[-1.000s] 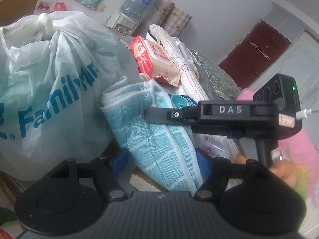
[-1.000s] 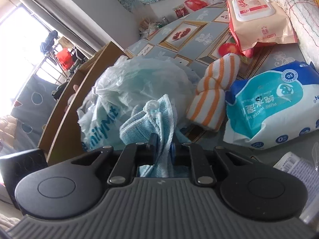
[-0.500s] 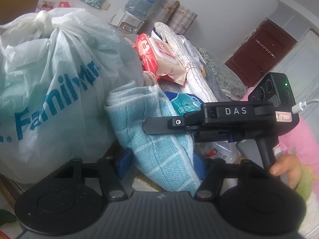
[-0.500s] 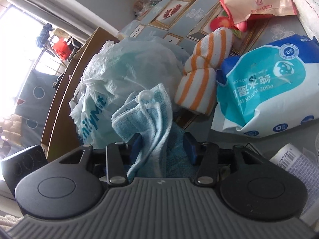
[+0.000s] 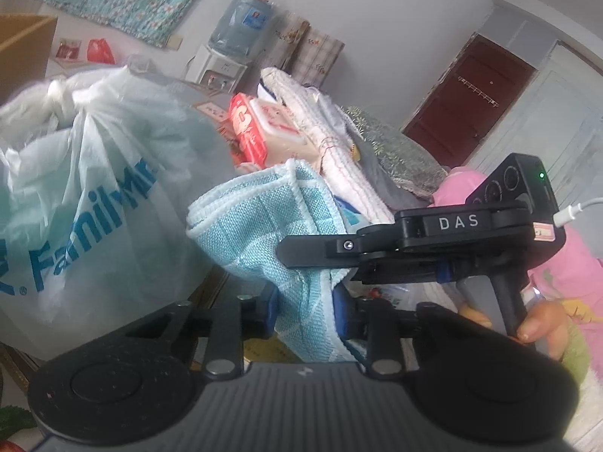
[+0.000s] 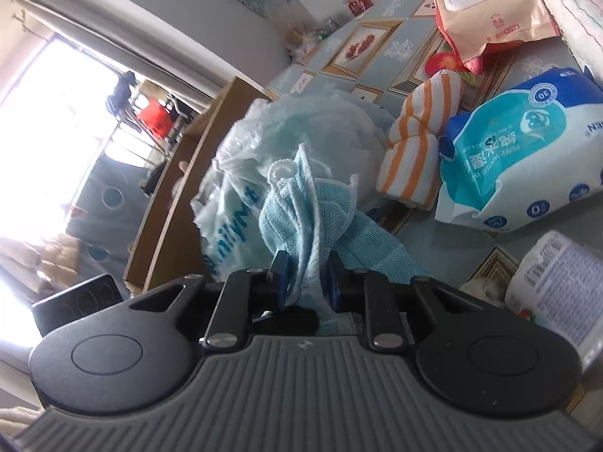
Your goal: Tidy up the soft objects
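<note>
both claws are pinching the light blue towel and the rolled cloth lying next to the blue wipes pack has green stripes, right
Not quite: the stripes are orange, not green. The right wrist view shows the rolled cloth white with orange bands, beside the blue wipes pack. The rest holds: the left claw and right claw are both shut on the light blue towel.
</note>
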{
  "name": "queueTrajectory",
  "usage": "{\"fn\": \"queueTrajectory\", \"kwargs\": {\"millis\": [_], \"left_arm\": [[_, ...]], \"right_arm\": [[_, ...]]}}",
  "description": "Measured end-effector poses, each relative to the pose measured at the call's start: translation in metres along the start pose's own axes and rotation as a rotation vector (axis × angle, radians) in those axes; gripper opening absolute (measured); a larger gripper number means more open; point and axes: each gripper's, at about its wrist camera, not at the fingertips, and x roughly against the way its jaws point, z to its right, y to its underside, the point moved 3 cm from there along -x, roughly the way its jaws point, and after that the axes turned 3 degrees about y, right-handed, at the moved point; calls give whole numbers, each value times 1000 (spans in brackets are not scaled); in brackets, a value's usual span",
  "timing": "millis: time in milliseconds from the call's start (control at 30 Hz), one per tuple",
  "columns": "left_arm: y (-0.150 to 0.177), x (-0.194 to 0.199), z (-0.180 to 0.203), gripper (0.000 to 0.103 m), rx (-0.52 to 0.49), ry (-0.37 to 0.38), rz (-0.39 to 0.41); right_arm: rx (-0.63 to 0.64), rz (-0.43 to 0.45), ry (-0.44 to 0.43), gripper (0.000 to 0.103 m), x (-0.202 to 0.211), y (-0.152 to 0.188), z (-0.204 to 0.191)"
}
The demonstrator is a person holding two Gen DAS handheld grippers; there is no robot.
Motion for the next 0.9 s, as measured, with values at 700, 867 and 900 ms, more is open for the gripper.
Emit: {"fn": "queueTrajectory", "kwargs": {"millis": [700,867,900], "left_arm": [[-71,150,12,27,-110,-129,156],[-100,187,-32,27,-59,-241,128],[-106,192,-41,27,-58,-268,118]], "right_arm": [[33,64,-297,20,-13,-33,-142],[35,-13,-314,21,-78,-55,-189],[36,-26,-306,21,-93,-59,-198]]}}
